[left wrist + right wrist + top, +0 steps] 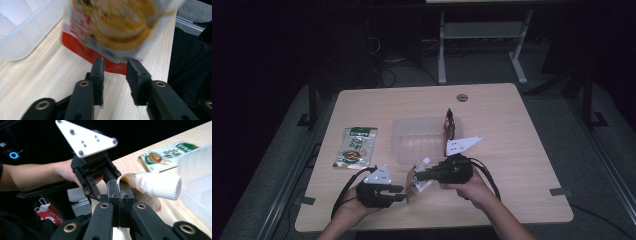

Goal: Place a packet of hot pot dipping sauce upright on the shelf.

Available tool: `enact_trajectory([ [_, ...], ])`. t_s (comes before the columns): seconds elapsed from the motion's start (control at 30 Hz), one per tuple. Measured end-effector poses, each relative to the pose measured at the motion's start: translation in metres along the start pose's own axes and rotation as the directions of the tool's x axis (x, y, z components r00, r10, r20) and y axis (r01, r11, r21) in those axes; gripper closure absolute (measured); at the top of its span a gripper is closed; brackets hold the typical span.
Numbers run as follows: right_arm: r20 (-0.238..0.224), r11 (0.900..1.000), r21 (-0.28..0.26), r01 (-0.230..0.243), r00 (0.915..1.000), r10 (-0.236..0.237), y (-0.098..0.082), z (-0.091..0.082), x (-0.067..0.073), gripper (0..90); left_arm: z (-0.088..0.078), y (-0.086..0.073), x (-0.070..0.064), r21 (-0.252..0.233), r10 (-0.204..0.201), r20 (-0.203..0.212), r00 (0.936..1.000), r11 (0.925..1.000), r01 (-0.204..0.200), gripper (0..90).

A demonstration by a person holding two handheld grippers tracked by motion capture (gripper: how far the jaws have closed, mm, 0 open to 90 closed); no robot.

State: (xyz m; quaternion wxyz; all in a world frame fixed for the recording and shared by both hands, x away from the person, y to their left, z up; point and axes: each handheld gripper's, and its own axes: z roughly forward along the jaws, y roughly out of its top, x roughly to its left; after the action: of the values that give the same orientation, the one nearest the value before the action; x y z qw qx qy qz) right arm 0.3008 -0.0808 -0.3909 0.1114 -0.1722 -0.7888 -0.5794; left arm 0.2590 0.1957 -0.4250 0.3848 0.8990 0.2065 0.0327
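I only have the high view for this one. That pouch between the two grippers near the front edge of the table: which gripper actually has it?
Observer: The right gripper does. Its jaws are shut on the top edge of the white spouted pouch, right beside the white ribbed screw cap.
Operator: So the left one isn't gripping it?
Observer: No. The left gripper has its jaws apart, and the pouch's red bottom edge sits just past their tips, not pinched.
Operator: Can you read the print on the pouch?
Observer: No, it is blurred. I can make out a yellow-orange picture on white above a red band.
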Motion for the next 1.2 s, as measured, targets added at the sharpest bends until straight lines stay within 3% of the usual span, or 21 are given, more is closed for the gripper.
enact_trajectory([
  [0.23, 0.044, 1.000, -0.018, 0.011, 0.9990, -0.010, 0.009, -0.014, -0.002, 89.7, -0.005, -0.006, 0.000, 0.003, 0.006, -0.007, 1.0000, 1.0000, -0.006, 54.4],
  [0.5, 0.084, 0.999, -0.039, 0.026, 0.9962, -0.022, 0.021, -0.028, -0.007, 89.7, 0.001, -0.014, 0.002, 0.043, -0.037, 0.000, 0.9993, 0.9984, 0.037, 37.6],
  [0.6, 0.099, 0.998, -0.051, 0.029, 0.9948, -0.024, 0.025, -0.035, -0.009, 89.7, 0.001, -0.015, 0.003, 0.035, -0.057, -0.002, 0.9984, 0.9978, 0.057, 35.4],
  [0.97, 0.173, 0.998, -0.053, 0.034, 0.9846, -0.024, 0.051, -0.060, -0.022, 89.6, 0.000, -0.017, 0.006, 0.041, -0.052, -0.006, 0.9986, 0.9978, 0.053, 30.9],
  [1.2, 0.216, 0.998, -0.057, 0.026, 0.9762, -0.013, 0.060, -0.069, -0.038, 89.6, 0.000, -0.017, 0.007, 0.045, -0.052, -0.006, 0.9986, 0.9976, 0.052, 29.8],
])
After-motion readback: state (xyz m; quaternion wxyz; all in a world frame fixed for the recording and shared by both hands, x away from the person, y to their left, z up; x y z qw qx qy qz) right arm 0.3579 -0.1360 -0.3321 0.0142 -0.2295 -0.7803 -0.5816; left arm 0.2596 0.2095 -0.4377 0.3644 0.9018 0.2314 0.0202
